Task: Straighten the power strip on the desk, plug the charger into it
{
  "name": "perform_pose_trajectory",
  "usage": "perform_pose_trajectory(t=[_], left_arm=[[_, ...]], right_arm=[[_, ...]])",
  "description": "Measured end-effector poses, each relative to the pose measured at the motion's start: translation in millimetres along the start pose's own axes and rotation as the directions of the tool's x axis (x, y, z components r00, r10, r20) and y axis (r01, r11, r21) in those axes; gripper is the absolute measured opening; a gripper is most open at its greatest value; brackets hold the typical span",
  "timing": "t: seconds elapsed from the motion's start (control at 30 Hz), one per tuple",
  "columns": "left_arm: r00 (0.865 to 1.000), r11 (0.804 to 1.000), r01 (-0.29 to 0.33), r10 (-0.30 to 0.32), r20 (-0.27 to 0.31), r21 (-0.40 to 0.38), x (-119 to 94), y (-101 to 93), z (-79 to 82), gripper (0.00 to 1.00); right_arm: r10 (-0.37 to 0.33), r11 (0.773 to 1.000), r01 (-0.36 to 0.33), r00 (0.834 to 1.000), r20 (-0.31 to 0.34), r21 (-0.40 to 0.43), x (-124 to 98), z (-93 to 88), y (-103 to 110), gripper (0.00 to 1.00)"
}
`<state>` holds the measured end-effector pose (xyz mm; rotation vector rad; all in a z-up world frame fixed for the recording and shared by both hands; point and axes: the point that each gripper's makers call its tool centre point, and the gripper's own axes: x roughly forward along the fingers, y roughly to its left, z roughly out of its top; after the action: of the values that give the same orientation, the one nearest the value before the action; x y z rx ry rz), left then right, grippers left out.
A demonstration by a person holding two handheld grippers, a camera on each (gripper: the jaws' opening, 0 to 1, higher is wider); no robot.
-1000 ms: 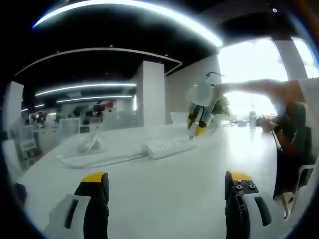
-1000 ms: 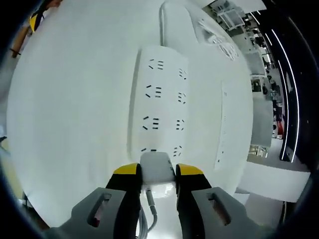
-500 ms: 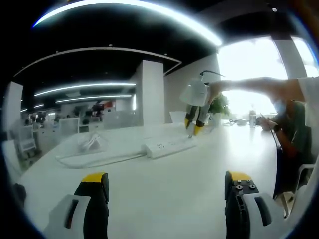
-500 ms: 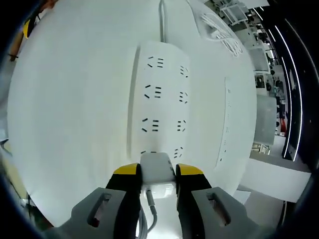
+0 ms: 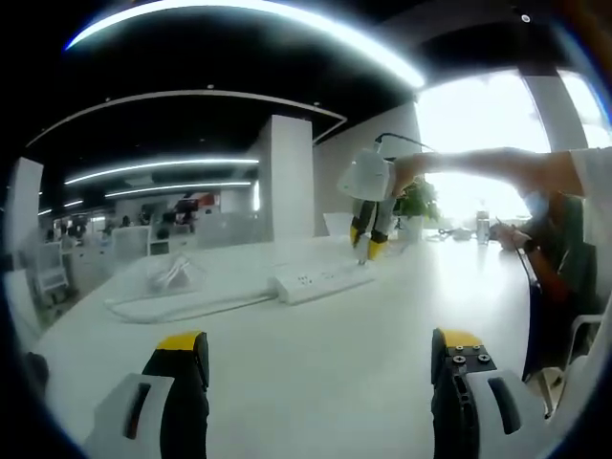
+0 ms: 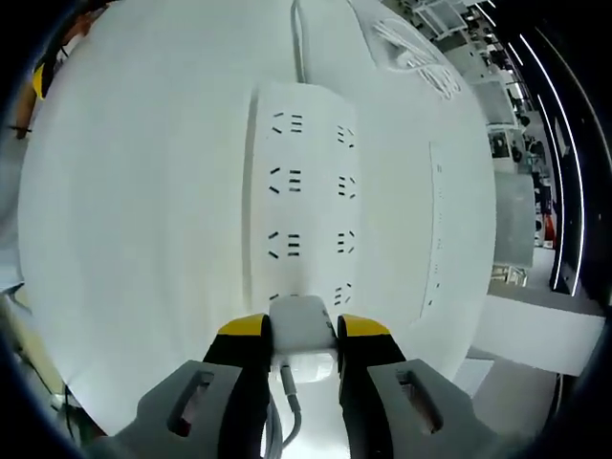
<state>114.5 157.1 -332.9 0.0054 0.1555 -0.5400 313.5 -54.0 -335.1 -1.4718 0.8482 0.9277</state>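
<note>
In the left gripper view, the left gripper (image 5: 319,382) is hovering low over the white desk (image 5: 316,354), its jaws standing wide apart with nothing between them. The power strip (image 5: 323,280) is lying further along the desk. At its far end, the right gripper (image 5: 364,239) is pointing down, jaws clamped on the white charger (image 6: 301,326), just above the strip's nearest sockets.

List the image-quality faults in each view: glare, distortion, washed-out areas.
Left gripper view: the window blows out white, hazing the right tool above the power strip; ceiling lights bend into arcs. Right gripper view: white strip barely separates from the white desk; fisheye bulges it.
</note>
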Motion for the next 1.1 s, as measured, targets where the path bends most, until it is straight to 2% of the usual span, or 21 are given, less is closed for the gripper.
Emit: perform_pose_trajectory(t=[0.23, 0.33, 0.37, 0.4, 0.47, 0.6, 0.87, 0.97, 1.1], left_arm=[[1.0, 1.0, 0.002, -0.002, 0.001, 0.002, 2.0, -3.3, 0.6, 0.99], [1.0, 1.0, 0.006, -0.006, -0.001, 0.006, 2.5, -5.3, 0.7, 0.99], [1.0, 1.0, 0.007, -0.007, -0.002, 0.007, 2.0, -5.4, 0.8, 0.99], [1.0, 1.0, 0.006, -0.006, -0.002, 0.009, 0.8, -5.0, 1.0, 0.99], [1.0, 1.0, 0.001, -0.001, -0.002, 0.008, -2.0, -2.0, 1.0, 0.99], [1.0, 1.0, -0.016, 0.016, -0.003, 0.005, -5.5, 4.4, 1.0, 0.99], [1.0, 1.0, -0.01, 0.01, 0.002, 0.008, -3.4, 0.5, 3.0, 0.99], [1.0, 1.0, -0.008, 0.008, -0.004, 0.009, -2.5, -0.5, 2.0, 0.99], [1.0, 1.0, -0.004, 0.004, 0.0, 0.012, -3.1, -1.2, 3.6, 0.99]], right_arm=[[-0.011, 1.0, 0.011, 1.0, -0.01, -0.021, 0.0, 5.7, 2.6, 0.24], [0.006, 1.0, -0.006, 1.0, 0.014, -0.017, 5.3, 14.0, 6.0, 0.24], [-0.02, 1.0, 0.019, 0.999, -0.047, -0.001, 10.7, 7.7, 3.7, 0.24], [0.003, 1.0, -0.004, 1.0, -0.015, -0.024, 7.4, 16.3, 6.4, 0.24], [0.0, 1.0, -0.001, 1.0, -0.018, -0.022, 4.0, 13.2, 5.0, 0.24], [0.015, 1.0, -0.015, 1.0, 0.021, 0.022, 1.0, 10.4, 4.2, 0.24], [0.002, 1.0, -0.002, 1.0, 0.009, 0.007, 1.7, 12.5, 6.2, 0.25], [0.008, 1.0, -0.008, 1.0, 0.03, 0.005, 1.9, 12.7, 5.8, 0.26], [0.022, 0.998, -0.025, 0.998, 0.06, 0.052, 1.3, 11.0, 4.4, 0.26]])
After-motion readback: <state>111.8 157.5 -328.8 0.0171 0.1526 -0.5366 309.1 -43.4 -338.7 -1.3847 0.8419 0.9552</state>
